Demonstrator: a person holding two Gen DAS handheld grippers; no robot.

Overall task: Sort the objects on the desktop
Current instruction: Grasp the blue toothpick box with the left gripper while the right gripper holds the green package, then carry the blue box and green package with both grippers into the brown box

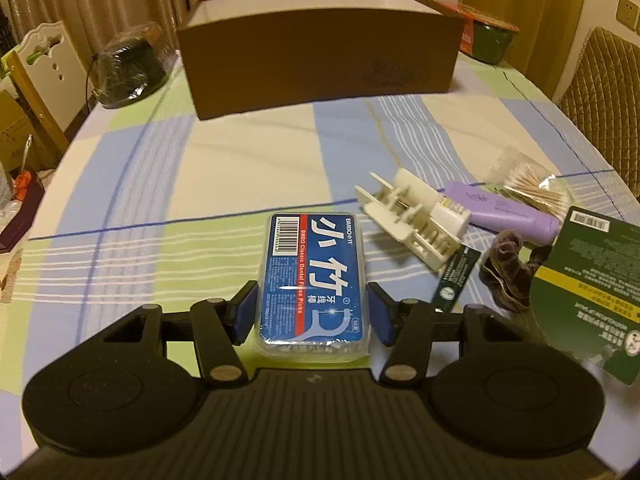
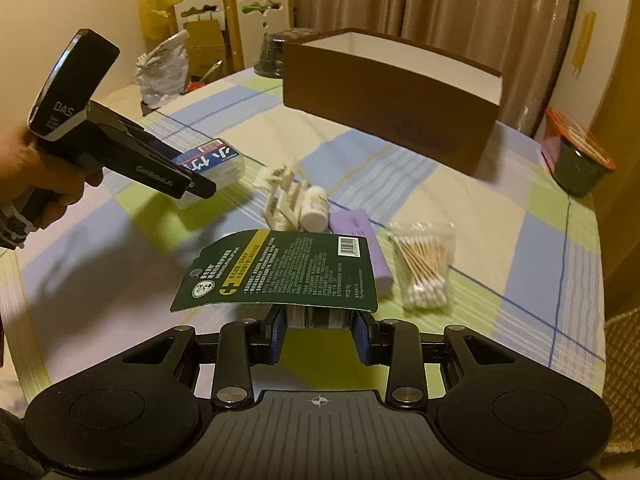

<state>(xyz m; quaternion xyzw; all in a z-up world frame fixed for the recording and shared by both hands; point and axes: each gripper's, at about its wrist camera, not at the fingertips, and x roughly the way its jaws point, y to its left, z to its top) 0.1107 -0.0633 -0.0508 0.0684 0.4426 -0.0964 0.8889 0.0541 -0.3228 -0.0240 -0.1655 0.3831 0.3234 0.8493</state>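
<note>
The left gripper (image 1: 311, 312) closes on the dental floss pick box (image 1: 314, 276), long axis running straight ahead toward the brown cardboard box (image 1: 320, 68); the right gripper (image 2: 319, 336) grips a green-carded pack (image 2: 280, 268) held off the tablecloth (image 1: 248, 160)

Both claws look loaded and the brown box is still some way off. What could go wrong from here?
1. The right claw pinches only the near edge of the green blister card; the card sticks far forward and may tilt or slip out.
2. The left claw grips the floss pick box across its smooth plastic sides, so it may slide.
3. Both loads head for one brown box; the claws already sit close and might collide.
</note>
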